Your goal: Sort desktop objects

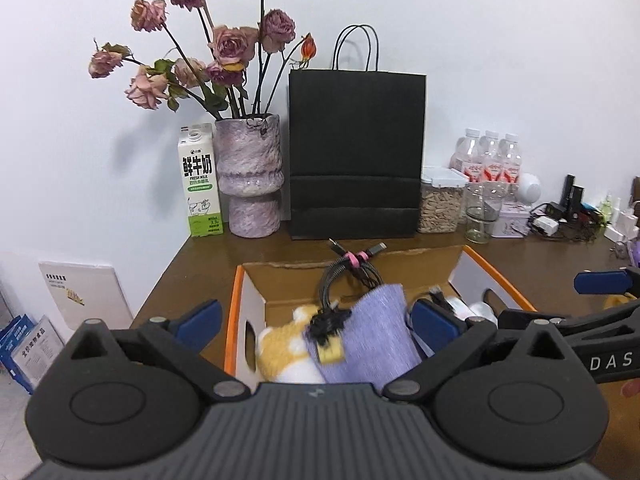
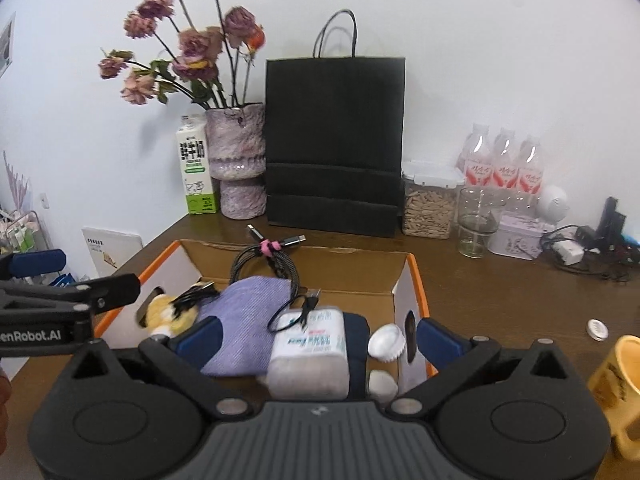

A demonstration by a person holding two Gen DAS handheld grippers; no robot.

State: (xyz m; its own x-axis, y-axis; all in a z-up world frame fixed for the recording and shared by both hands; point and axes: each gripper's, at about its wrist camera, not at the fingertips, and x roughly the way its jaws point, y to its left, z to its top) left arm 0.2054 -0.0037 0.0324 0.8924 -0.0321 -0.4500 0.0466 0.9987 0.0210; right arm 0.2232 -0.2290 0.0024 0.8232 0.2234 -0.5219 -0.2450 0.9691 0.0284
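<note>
Two tools [image 1: 316, 318] [image 2: 318, 334] level, spread wide, above box [image 2: 412, 284].

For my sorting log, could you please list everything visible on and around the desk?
Cardboard box: one, orange-edged, desk front.
Cable bundle: one, black, pink tie, on box's back edge.
Cloth: one, purple, in box.
Plush toy: one, yellow-white, in box.
Tissue pack: one, white, in box.
Paper bag: one, black, against wall.
Vase: one, purple, dried roses.
Milk carton: one, white-green, left of vase.
Water bottles: three, pink labels.
Seed container: one, clear.
Glass: one, clear.
Mug: one, yellow, right.
Left gripper: open.
Right gripper: open.
</note>
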